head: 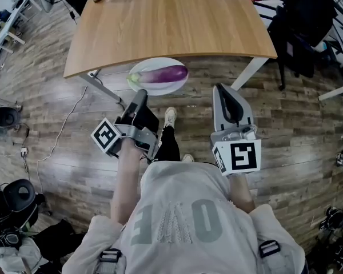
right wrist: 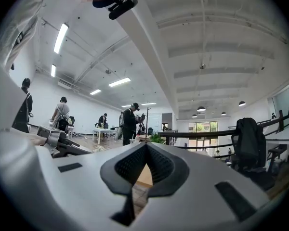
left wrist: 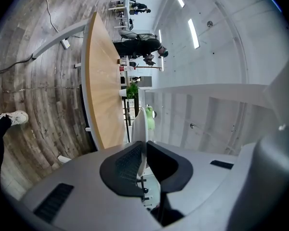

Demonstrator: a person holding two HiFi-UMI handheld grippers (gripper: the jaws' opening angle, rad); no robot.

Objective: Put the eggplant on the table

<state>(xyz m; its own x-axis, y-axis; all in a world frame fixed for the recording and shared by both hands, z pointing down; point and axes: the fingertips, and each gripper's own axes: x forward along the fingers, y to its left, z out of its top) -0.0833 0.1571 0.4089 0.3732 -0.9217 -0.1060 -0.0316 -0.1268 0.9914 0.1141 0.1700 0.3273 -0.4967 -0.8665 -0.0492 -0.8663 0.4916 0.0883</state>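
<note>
**Eggplant rides on a plate clamped by the left fingers**

The eggplant [head: 166, 73] is purple with a green stem end. It lies lengthwise across a white plate [head: 136, 81], which hangs over the wooden floor [head: 63, 124] right at the near edge of the wooden counter [head: 171, 21]. Whether the plate's far rim touches that edge cannot be told.

The left gripper [head: 139, 95] reaches forward to the plate's near rim. In the left gripper view its fingers [left wrist: 127, 160] are almost together and pinch the thin rim, seen edge-on, with the green stem just beyond it.

The right gripper [head: 220, 88] is held to the right of the plate and apart from it. Its fingers [right wrist: 130, 165] are pressed together at the tips with nothing between them.
</note>
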